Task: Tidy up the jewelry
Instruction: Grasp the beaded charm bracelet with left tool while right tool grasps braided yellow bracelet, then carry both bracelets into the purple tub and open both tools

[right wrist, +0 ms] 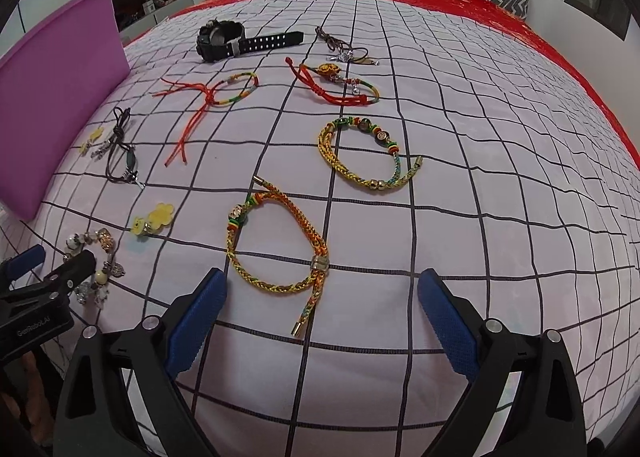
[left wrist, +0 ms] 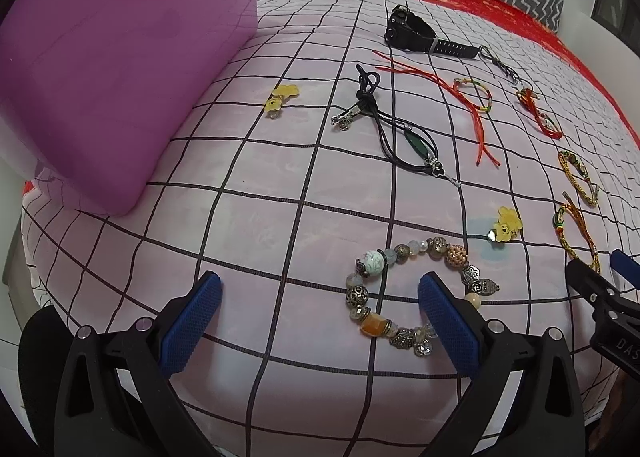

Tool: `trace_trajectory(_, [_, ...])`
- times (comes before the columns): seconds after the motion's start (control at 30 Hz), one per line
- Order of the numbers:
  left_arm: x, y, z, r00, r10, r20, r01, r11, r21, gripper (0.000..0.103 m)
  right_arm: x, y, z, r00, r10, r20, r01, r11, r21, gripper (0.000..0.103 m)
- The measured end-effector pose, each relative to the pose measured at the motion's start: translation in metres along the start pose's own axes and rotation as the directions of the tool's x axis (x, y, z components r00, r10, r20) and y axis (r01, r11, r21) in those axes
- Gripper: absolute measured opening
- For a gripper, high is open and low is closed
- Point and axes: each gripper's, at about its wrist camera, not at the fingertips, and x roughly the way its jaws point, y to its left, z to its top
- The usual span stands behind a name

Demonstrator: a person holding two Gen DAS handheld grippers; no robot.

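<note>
I hold my left tool (left wrist: 320, 297) wide apart over the beaded bracelet (left wrist: 416, 293) on the bed (left wrist: 280, 177), ready to pinch; my right tool (right wrist: 322, 295), equally apart, straddles the near braided bracelet (right wrist: 280, 249).

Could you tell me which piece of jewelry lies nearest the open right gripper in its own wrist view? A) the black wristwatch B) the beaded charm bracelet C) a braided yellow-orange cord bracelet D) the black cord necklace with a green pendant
C: the braided yellow-orange cord bracelet lies just ahead of the right gripper, its tail end reaching between the spread fingers, while the black wristwatch sits far up the bed.
</note>
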Motion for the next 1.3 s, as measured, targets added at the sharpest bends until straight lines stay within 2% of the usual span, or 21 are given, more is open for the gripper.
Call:
trace_trajectory(0.1, [-0.001,-0.002,-0.002,1.0,0.006,0.019,-0.006,1.0,0.006,0.095,0.003,0.003,0.001,1.0,-0.008,0.004,0.008,1.0,-0.015,0.092])
trace_trajectory(0.2, [-0.006,-0.006,-0.005,0.999,0.004,0.037,-0.004,1.0,0.01,0.082,0.004,0.004,0.002,1.0,-0.01,0.011,0.01,1.0,-0.025,0.09])
trace_trajectory(0.27, [-0.008,-0.009,-0.006,0.999,0.001,0.046,-0.003,1.0,0.024,0.07,0.004,0.005,0.002,1.0,-0.013,0.02,0.013,0.999,-0.035,0.082])
trace_trajectory(0.4, [-0.011,-0.01,-0.007,0.999,-0.005,0.051,0.003,1.0,0.027,0.058,0.003,0.011,0.002,0.999,-0.011,0.033,0.013,0.998,-0.067,0.072])
trace_trajectory(0.47, [-0.013,-0.011,-0.009,0.999,-0.013,0.053,0.012,0.999,0.031,0.04,0.003,0.013,0.002,0.999,-0.011,0.039,0.014,0.997,-0.081,0.066])
trace_trajectory(0.6, [-0.012,-0.016,-0.007,0.998,-0.038,0.046,0.036,0.998,0.048,0.022,0.002,0.017,0.001,0.999,-0.004,0.045,0.009,0.995,-0.102,0.055])
trace_trajectory(0.63, [-0.012,-0.015,-0.006,0.998,-0.042,0.043,0.04,0.998,0.044,0.016,0.001,0.019,0.001,0.999,-0.002,0.047,0.007,0.994,-0.109,0.045])
trace_trajectory(0.7, [-0.011,-0.014,-0.005,0.998,-0.051,0.04,0.05,0.998,0.035,0.013,0.0,0.021,0.001,0.999,-0.005,0.052,0.011,0.993,-0.118,0.027])
trace_trajectory(0.73, [-0.012,-0.012,-0.005,0.998,-0.058,0.038,0.057,0.998,0.033,0.01,-0.001,0.022,0.002,0.999,-0.009,0.053,0.016,0.993,-0.12,0.01])
trace_trajectory(0.77, [-0.012,-0.011,-0.005,0.997,-0.065,0.036,0.064,0.998,0.03,0.01,-0.001,0.021,0.003,0.999,-0.013,0.05,0.019,0.993,-0.118,0.008])
trace_trajectory(1.0, [-0.021,-0.003,0.0,0.992,-0.13,0.011,0.13,0.991,-0.011,0.01,-0.011,0.016,0.003,0.998,0.025,0.049,-0.022,0.997,-0.071,0.007])
trace_trajectory(1.3, [-0.058,0.003,0.013,0.98,-0.174,0.097,0.175,0.985,-0.003,0.01,-0.042,0.018,0.011,0.993,0.062,0.096,-0.058,0.997,-0.046,0.007])
